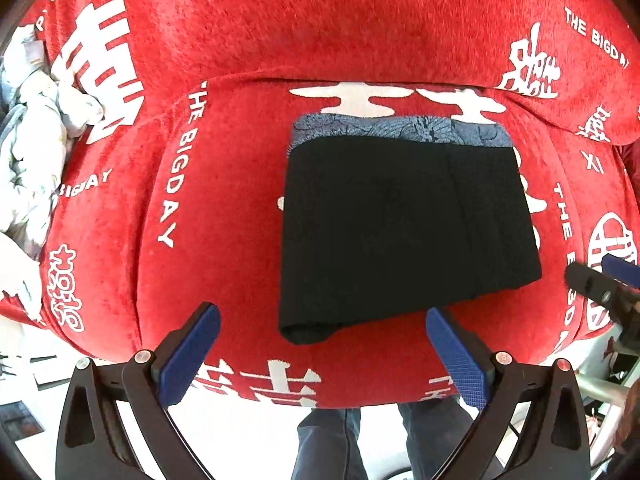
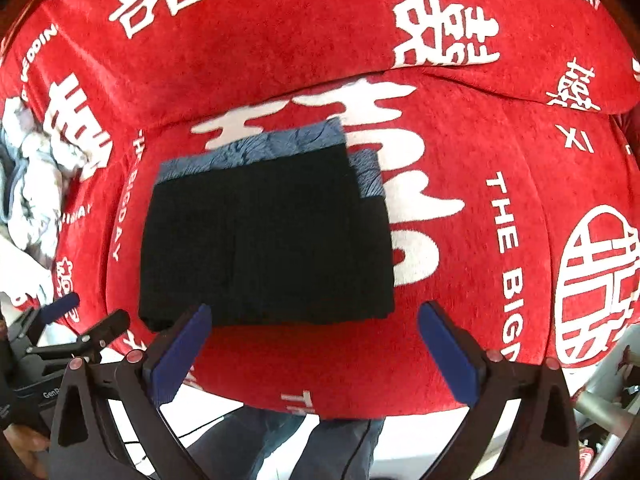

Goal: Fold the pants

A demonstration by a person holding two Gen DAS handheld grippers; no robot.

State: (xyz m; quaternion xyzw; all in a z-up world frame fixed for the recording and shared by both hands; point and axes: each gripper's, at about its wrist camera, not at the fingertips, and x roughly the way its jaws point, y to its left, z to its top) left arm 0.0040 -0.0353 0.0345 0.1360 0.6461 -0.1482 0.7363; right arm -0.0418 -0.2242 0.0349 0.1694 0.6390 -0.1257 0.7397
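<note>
Blue-padded fingers (image 1: 190,356) of the left gripper (image 1: 324,356) fill the bottom of the left wrist view, spread wide and released, with nothing between them. Above them, in the middle of the frame, the pants (image 1: 404,228) lie folded into a black rectangle on a red cover (image 1: 224,40) printed with white characters; a strip of blue patterned fabric shows along the fold's upper edge. At the far right edge the other gripper's tip pokes in.

From the right wrist view, the right gripper (image 2: 314,354) is likewise released, its pads apart and empty, with the pants (image 2: 272,240) left of centre. A crumpled pale cloth (image 2: 36,184) sits at the left edge. The person's trouser legs (image 2: 256,444) show at the bottom.
</note>
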